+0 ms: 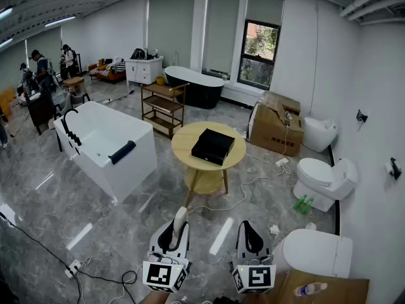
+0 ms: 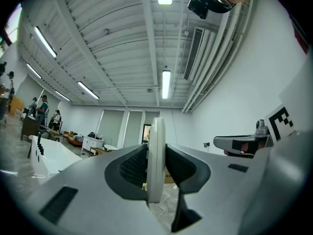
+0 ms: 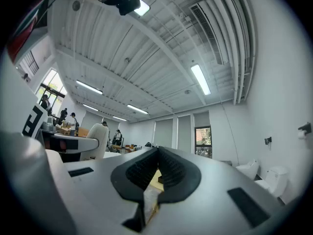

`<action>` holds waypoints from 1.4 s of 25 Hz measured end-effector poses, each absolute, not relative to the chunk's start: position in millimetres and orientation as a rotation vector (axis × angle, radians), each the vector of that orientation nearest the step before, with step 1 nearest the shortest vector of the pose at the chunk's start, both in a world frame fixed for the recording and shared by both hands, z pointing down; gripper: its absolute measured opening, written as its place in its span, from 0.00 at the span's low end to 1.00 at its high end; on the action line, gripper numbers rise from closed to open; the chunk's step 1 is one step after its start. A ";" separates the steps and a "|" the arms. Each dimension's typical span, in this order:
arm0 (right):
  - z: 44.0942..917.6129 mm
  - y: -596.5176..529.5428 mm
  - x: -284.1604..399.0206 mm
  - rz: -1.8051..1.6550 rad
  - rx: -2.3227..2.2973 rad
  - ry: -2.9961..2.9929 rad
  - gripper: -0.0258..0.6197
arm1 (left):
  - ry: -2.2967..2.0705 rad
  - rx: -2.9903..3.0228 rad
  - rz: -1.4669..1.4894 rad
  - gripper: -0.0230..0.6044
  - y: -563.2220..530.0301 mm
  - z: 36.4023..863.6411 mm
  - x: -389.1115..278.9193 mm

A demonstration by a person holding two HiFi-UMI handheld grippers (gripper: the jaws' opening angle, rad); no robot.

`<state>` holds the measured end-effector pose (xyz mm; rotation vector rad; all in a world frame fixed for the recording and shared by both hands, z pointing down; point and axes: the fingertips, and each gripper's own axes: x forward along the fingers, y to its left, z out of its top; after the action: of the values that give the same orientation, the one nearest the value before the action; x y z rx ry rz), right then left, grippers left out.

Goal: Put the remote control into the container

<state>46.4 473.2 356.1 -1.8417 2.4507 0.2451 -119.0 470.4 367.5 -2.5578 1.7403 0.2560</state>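
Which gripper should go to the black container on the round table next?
Left. The left gripper is clamped on the remote control, and the black container sits ahead on the round table. The right gripper is shut and empty.

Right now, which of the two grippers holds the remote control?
The left gripper: the white remote control stands clamped between its jaws, whereas the right gripper has its jaws together on nothing.

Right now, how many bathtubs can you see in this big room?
2. The white bathtub stands on the floor at left; the black bathtub sits farther back, below the windows. More could be hidden out of view.
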 end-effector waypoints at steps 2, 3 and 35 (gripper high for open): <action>354.5 472.5 49.7 0.274 -1.827 2.465 0.07 | 1.743 -2.560 0.262 0.22 468.8 368.1 -113.7; 354.2 472.3 52.1 0.278 -1.822 2.469 0.07 | 1.745 -2.560 0.263 0.22 468.4 367.8 -110.6; 384.7 426.2 140.4 0.200 -1.778 2.495 0.07 | 1.801 -2.536 0.217 0.22 419.7 386.8 -15.0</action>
<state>140.4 426.2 384.7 -1.7779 2.4954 0.2002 -15.0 419.7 386.8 -2.5359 1.8008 0.2172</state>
